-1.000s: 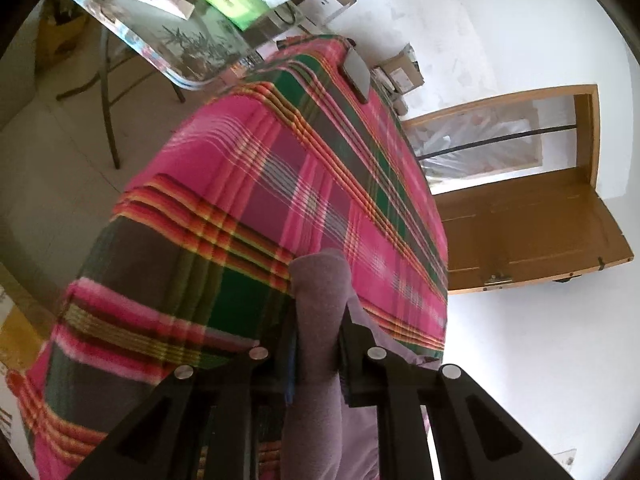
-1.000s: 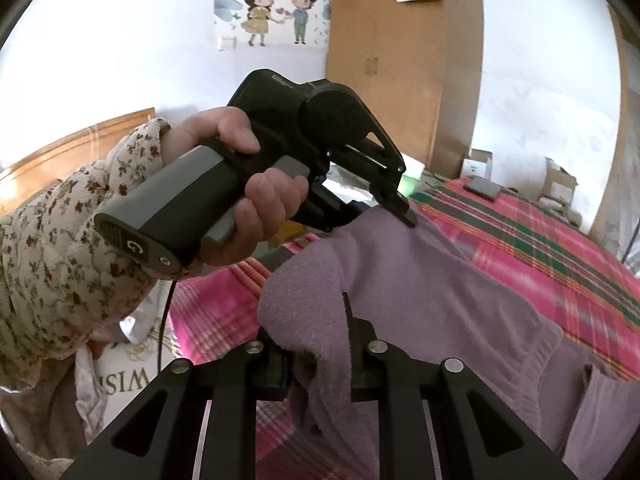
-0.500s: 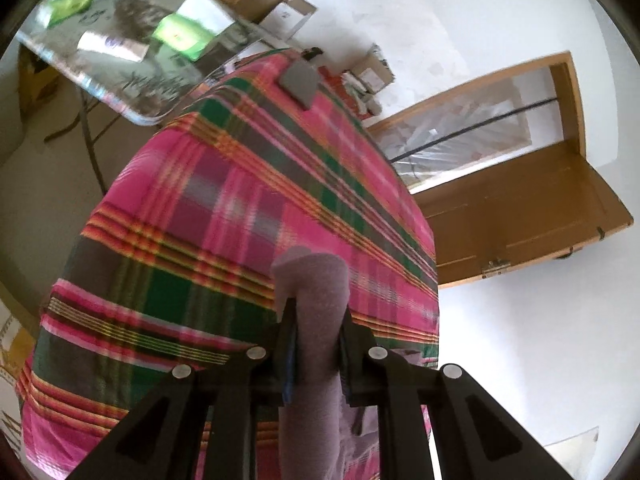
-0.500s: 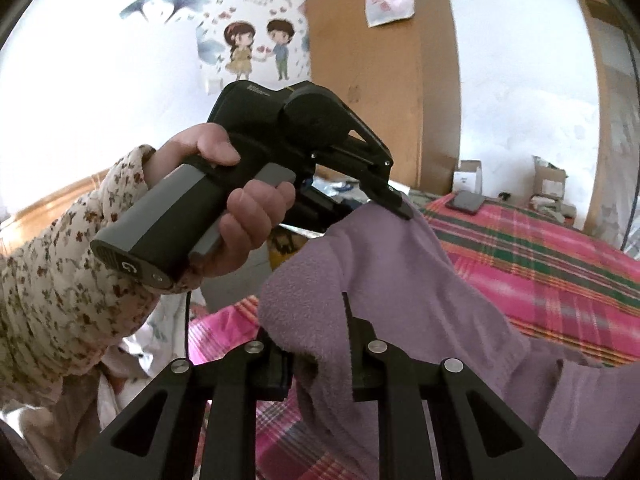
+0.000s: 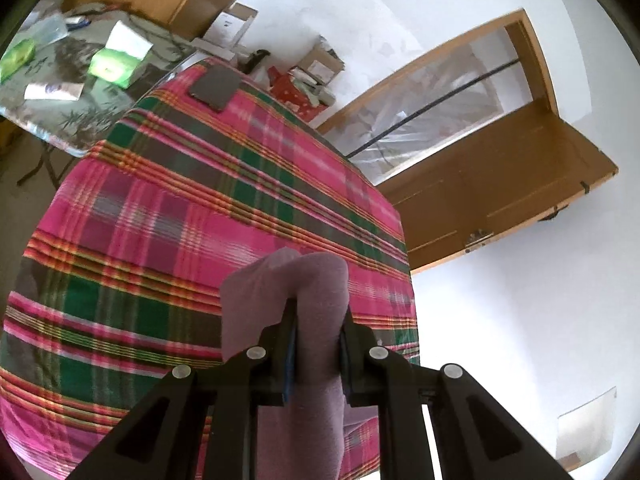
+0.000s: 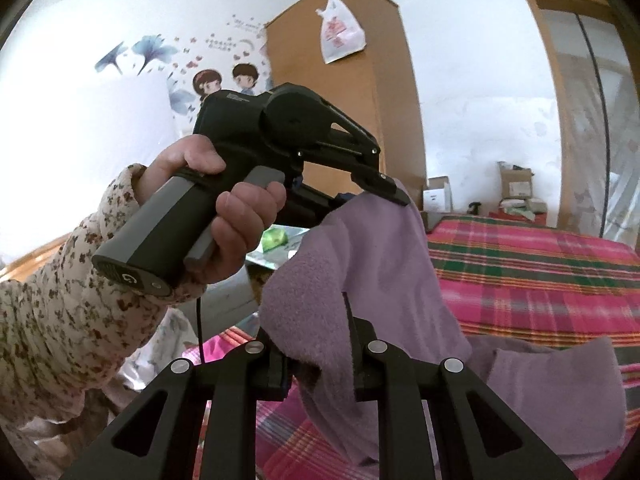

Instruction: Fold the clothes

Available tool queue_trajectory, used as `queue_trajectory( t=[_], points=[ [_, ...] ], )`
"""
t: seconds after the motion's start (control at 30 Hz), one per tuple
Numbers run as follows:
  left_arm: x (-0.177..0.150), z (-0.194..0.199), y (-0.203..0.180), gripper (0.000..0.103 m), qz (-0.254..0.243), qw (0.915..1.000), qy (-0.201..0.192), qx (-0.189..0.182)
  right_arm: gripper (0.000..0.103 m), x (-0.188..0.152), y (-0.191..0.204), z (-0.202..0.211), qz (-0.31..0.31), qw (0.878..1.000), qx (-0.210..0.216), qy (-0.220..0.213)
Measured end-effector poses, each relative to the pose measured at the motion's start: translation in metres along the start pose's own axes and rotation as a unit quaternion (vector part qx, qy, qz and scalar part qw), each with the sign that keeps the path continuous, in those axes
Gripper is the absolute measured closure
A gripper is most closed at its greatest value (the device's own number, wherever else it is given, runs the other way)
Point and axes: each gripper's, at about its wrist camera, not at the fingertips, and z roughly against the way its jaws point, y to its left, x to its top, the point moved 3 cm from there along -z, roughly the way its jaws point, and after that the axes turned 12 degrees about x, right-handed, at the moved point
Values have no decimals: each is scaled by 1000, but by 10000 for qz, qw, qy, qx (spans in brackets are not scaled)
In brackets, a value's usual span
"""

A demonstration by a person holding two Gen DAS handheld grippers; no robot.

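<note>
Here, the left gripper (image 5: pixel 318 344) and right gripper (image 6: pixel 316 354) each clamp the purple garment (image 6: pixel 360 264), lifted, trailing toward 5 o'clock over the plaid bedspread (image 5: pixel 160 208).

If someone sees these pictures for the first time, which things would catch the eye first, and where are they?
First comes the lilac fleece garment, lifted above the bed and pinched at the bottom centre of each view by the right tongs and the left tongs. Behind it, the bright pink and green plaid bedspread fills the left wrist view. In the right wrist view, a hand in a floral sleeve holds the other black tool.
</note>
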Motion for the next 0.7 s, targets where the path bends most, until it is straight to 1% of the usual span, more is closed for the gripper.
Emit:
queue_trajectory(
  t=[0.2, 0.47, 0.7],
  points=[
    [-7, -9, -33, 85, -161, 9999, 56, 14, 85, 2, -14, 26, -134, 9997, -104, -201],
    [-17, -27, -80, 85, -419, 9990, 150, -1, 85, 1, -42, 61, -375, 9979, -353, -403],
    [-25, -52, -116, 85, -666, 9973, 323, 45, 85, -8, -66, 89, -583, 9951, -581, -540]
  ],
)
